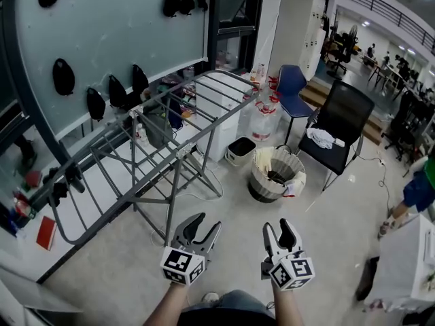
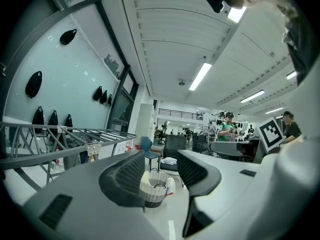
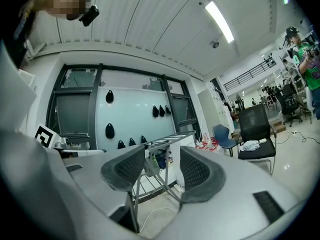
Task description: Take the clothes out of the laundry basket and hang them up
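Note:
A round woven laundry basket (image 1: 259, 182) stands on the floor ahead, with pale cloth (image 1: 264, 160) draped over its rim and darker items inside. Left of it is a grey drying rack (image 1: 170, 134) with bare rails. My left gripper (image 1: 206, 224) and right gripper (image 1: 279, 226) are side by side low in the head view, both open and empty, well short of the basket. The left gripper view frames the basket (image 2: 155, 189) between that gripper's (image 2: 160, 176) open jaws. The right gripper (image 3: 162, 171) looks at the rack (image 3: 165, 144).
A black chair (image 1: 340, 114) with a white garment (image 1: 321, 138) on its seat stands right of the basket, a blue chair (image 1: 293, 87) behind it. A small white bin (image 1: 239, 151) and water bottles (image 1: 262, 117) sit by the rack. A person (image 1: 418, 189) stands at the right edge.

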Motion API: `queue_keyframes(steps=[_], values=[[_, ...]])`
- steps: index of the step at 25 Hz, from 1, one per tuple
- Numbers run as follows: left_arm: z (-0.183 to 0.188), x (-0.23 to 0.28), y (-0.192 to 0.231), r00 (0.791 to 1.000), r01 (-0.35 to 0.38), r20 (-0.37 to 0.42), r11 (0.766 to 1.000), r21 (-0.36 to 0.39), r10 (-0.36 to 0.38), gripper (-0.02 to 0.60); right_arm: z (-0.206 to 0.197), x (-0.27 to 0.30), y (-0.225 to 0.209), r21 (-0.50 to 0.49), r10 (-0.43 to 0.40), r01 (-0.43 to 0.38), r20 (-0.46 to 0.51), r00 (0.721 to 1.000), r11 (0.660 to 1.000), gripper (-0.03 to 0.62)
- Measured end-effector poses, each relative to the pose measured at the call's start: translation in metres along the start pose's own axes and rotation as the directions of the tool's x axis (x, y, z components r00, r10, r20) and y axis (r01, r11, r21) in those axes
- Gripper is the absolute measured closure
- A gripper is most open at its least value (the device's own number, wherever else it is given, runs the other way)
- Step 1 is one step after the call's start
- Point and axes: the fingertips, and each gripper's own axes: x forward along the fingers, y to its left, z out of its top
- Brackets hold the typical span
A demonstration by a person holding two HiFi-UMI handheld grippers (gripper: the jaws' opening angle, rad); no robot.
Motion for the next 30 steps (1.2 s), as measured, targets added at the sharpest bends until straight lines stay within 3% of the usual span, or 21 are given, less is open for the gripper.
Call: queue_keyframes(steps=[17, 30], values=[[-0.008, 0.022, 0.007, 0.999, 0.047, -0.008, 0.999, -0.006, -0.047, 0.385, 0.001, 0.002, -0.022, 0.039, -0.067, 0.066, 0.037, 0.997, 0.997, 0.391], [0.000, 0.090, 0.047, 0.999, 0.036, 0.002, 0.999, -0.027, -0.036, 0.385, 0.013, 0.068, -0.059, 0.046, -0.079, 0.077, 0.029, 0.996, 0.996, 0.391]])
